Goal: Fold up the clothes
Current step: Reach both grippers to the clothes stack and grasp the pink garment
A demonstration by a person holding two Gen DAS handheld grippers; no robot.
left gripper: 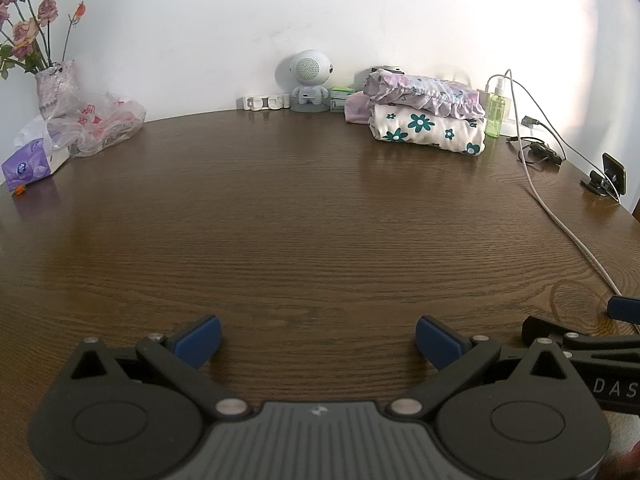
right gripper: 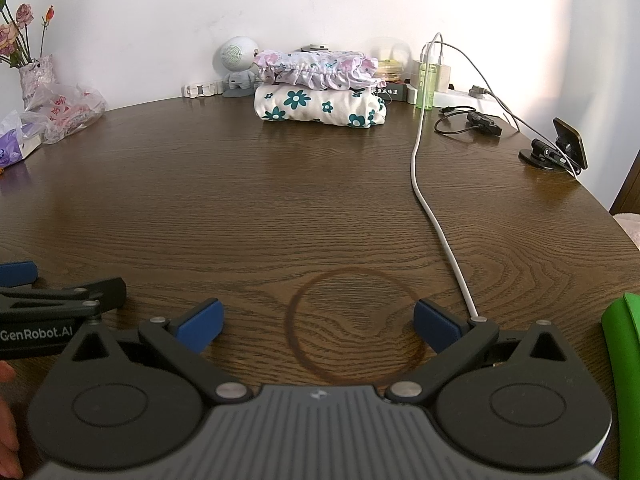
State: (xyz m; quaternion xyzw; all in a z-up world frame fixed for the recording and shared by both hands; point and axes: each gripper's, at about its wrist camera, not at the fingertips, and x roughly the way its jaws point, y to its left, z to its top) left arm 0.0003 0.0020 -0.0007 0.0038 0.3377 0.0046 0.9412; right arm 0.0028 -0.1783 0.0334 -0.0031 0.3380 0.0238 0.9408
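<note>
Your left gripper (left gripper: 318, 340) hung low over the dark, wavy-grained wooden table (left gripper: 300, 208), its blue-padded fingers spread wide on nothing. Your right gripper (right gripper: 318, 326) did likewise, fingers splayed either side of a faint ring-shaped stain (right gripper: 354, 326) in the wood. The clothes sat well away by the white wall: a folded cream garment with teal flowers (right gripper: 320, 110), soft and rounded, with a ruffled lilac floral piece (right gripper: 316, 68) stacked upon it. A smooth white cable (right gripper: 434, 208) snaked across the table towards your right gripper. Crinkled clear plastic bags (left gripper: 94, 122) lay far left.
</note>
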